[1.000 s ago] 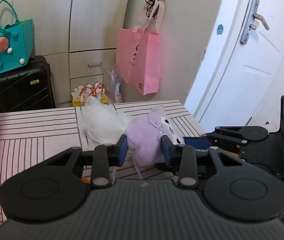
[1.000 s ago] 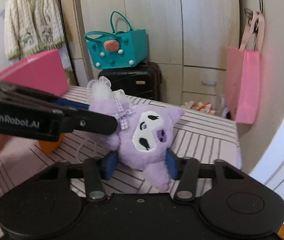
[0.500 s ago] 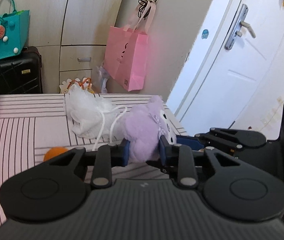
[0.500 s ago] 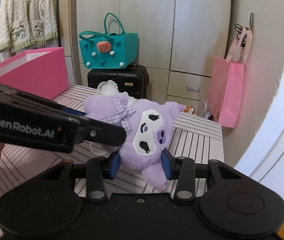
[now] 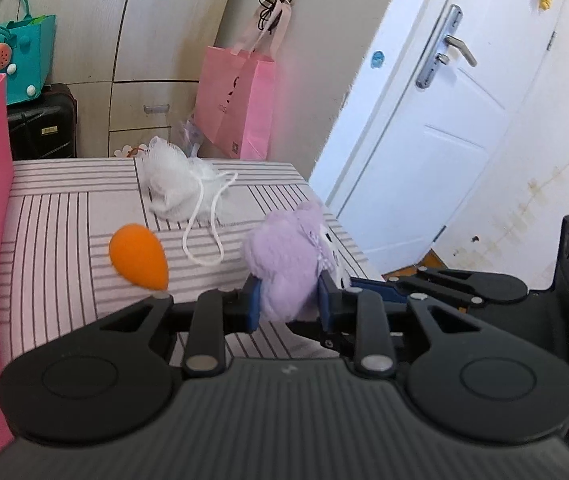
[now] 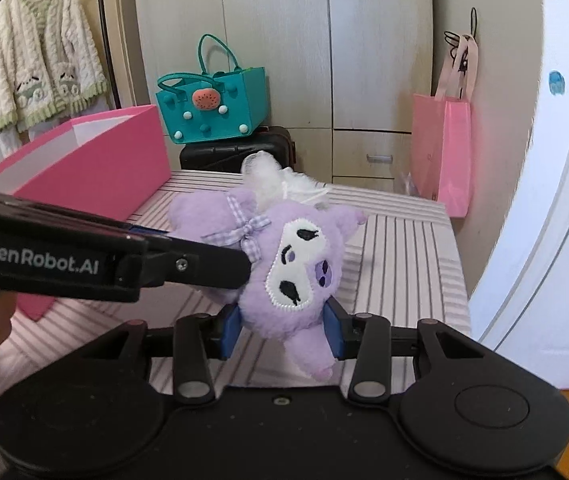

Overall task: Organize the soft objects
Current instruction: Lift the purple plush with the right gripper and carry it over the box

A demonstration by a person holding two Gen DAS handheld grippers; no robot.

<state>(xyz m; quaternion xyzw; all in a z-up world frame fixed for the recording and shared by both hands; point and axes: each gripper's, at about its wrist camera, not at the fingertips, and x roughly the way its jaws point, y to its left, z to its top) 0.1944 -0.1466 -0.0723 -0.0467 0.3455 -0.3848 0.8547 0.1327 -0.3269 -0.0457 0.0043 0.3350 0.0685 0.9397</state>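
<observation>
Purple plush point(image 6: 284, 264) clamped by both tools (left tool's pads hidden).

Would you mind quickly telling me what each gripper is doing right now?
Left gripper: shut on the purple plush toy.
Right gripper: shut on the same purple plush toy, around its head end.

Left gripper point(image 5: 289, 300) clamps purple plush point(image 5: 284, 264); orange sponge point(image 5: 139, 257), white pouf point(image 5: 174, 184) behind
</observation>
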